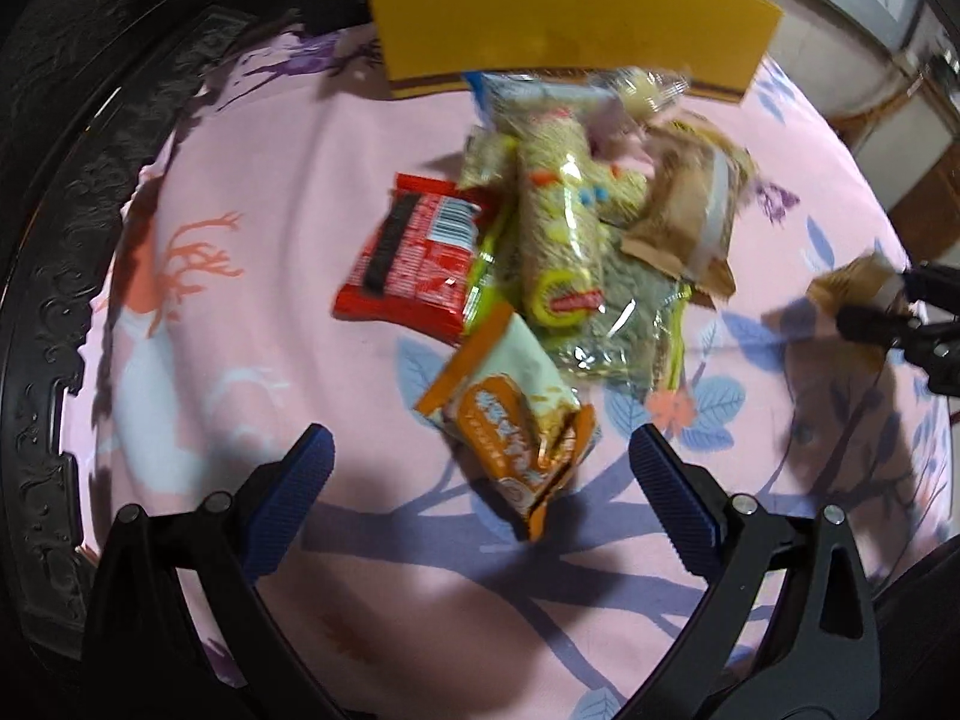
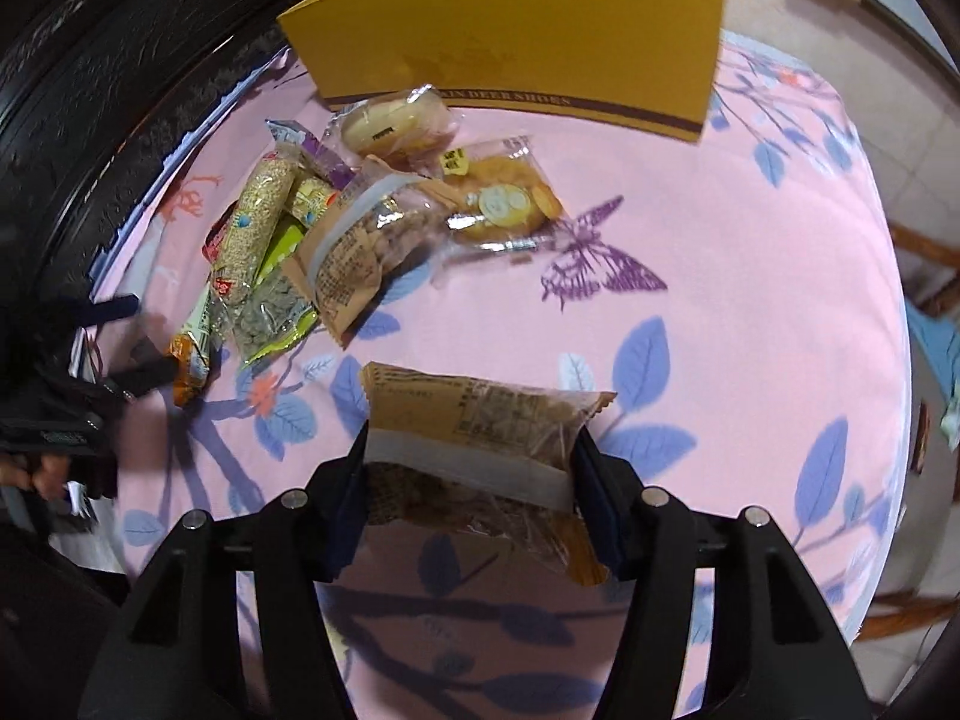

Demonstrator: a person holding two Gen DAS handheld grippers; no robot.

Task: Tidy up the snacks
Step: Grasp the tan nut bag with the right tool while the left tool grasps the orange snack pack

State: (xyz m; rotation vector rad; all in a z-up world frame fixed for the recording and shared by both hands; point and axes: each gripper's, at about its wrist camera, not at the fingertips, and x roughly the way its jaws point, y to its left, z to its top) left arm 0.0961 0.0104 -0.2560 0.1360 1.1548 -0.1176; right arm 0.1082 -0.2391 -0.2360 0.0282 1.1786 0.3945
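Note:
A pile of snack packets lies on the pink cloth in front of a yellow box (image 1: 564,18). My left gripper (image 1: 480,462) is open, its jaws on either side of an orange and cream packet (image 1: 516,420) at the near edge of the pile. A red packet (image 1: 414,258) and a sesame roll (image 1: 558,228) lie beyond it. My right gripper (image 2: 471,480) is shut on a brown nut packet (image 2: 480,438), held above the cloth away from the pile. It also shows in the left wrist view (image 1: 870,306). The left gripper shows in the right wrist view (image 2: 138,348).
The yellow box (image 2: 516,42) stands at the far side of the table. A dark carved chair back (image 1: 54,300) borders the left. A second brown packet (image 2: 360,252), a cookie packet (image 2: 504,198) and a round bun (image 2: 390,120) lie in the pile. The pink cloth (image 2: 750,300) shows on the right.

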